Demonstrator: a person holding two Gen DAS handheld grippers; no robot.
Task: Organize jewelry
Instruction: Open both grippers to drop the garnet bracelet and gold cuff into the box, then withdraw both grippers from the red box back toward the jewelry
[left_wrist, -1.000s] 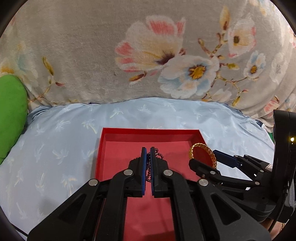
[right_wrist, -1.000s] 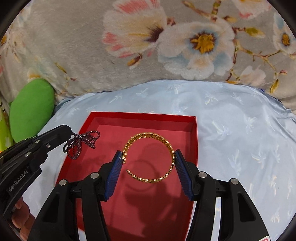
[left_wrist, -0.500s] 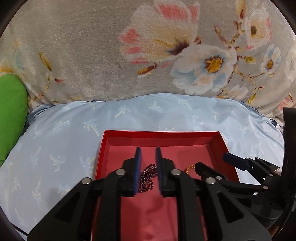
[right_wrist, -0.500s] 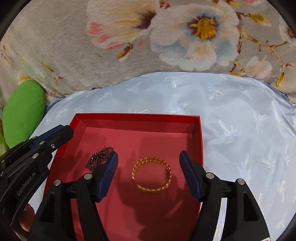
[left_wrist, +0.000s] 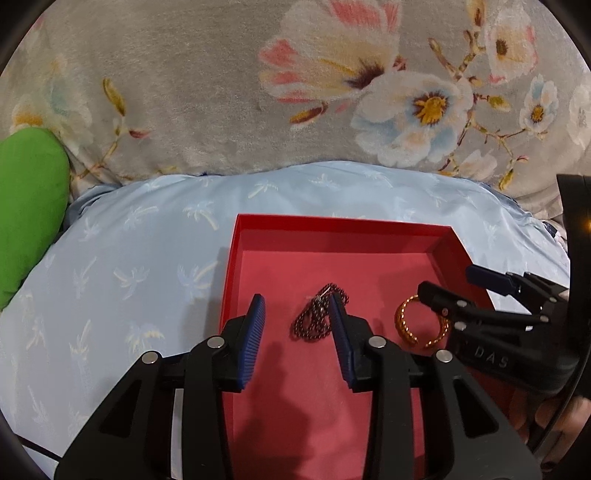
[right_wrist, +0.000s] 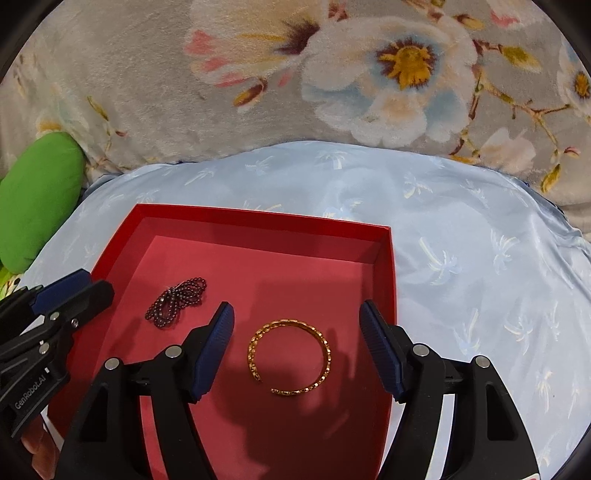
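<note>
Here I am over a pale blue satin pillow (right_wrist: 461, 229) printed with little palm trees, and it fills most of what I see below me. Behind it rises a grey plush blanket (left_wrist: 207, 85) with big pink, white and blue flowers, running right across the back. Off to my left edge a bright green cushion (left_wrist: 26, 206) pokes in against that blanket.

Sitting on the pillow is the red tray (right_wrist: 258, 216), shallow, with a pinkish floor. Both pieces of jewelry lie flat inside it. The dark beaded chain (left_wrist: 317, 319) is bunched in a small heap, and my left tongs (left_wrist: 299, 339) hang just above it, spread open, nothing between the blue pads; the right-hand pad overlaps the heap's edge in the left wrist view. The gold bangle (right_wrist: 290, 356) lies a little to the right of the chain, apart from it, its gap facing my side. My right tongs (right_wrist: 297, 347) straddle it, wide open, pads clear of the gold on both sides.

From the right wrist view, the chain (right_wrist: 176, 302) sits towards the tray's left half, near the left tongs' tips.
</note>
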